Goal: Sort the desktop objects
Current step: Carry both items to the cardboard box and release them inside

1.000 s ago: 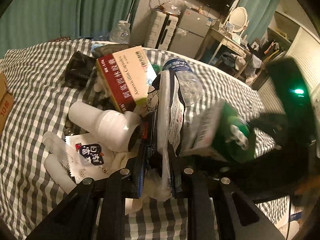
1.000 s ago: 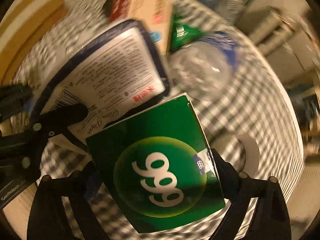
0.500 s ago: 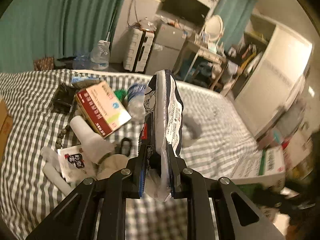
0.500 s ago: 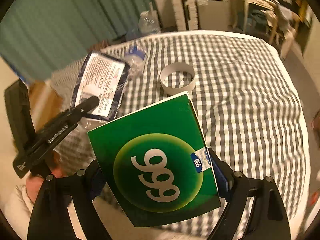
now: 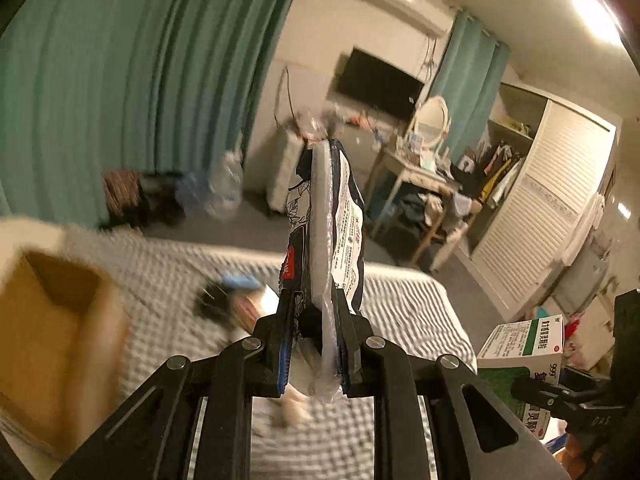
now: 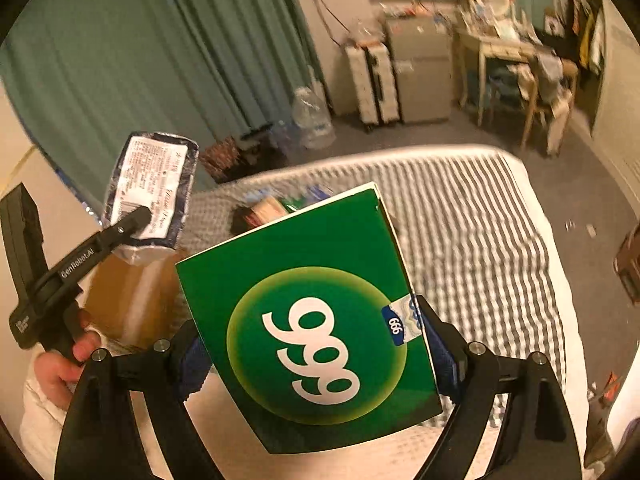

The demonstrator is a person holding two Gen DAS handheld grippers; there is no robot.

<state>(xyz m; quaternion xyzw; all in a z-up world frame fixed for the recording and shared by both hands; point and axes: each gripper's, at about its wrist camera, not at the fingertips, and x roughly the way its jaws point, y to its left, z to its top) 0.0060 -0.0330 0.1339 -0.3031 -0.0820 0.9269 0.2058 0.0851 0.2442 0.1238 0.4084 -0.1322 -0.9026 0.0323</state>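
Aloft, right fingers (image 6: 316, 356) clamp green "999" box (image 6: 312, 320) — left fingers (image 5: 316, 332) pinch printed pouch (image 5: 336, 216).

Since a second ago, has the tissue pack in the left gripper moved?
Yes. The tissue pack, clamped in the left gripper, has risen off the clutter on the checkered bed; its top now stands against the far wall.

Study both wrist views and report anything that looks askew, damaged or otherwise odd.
Nothing looks damaged or spilled. The left tool pinches a tissue pack by its loose bottom end, so it stands upright. The right tool holds a green 999 box tilted. Behind them, small items lie jumbled on the checked bed.
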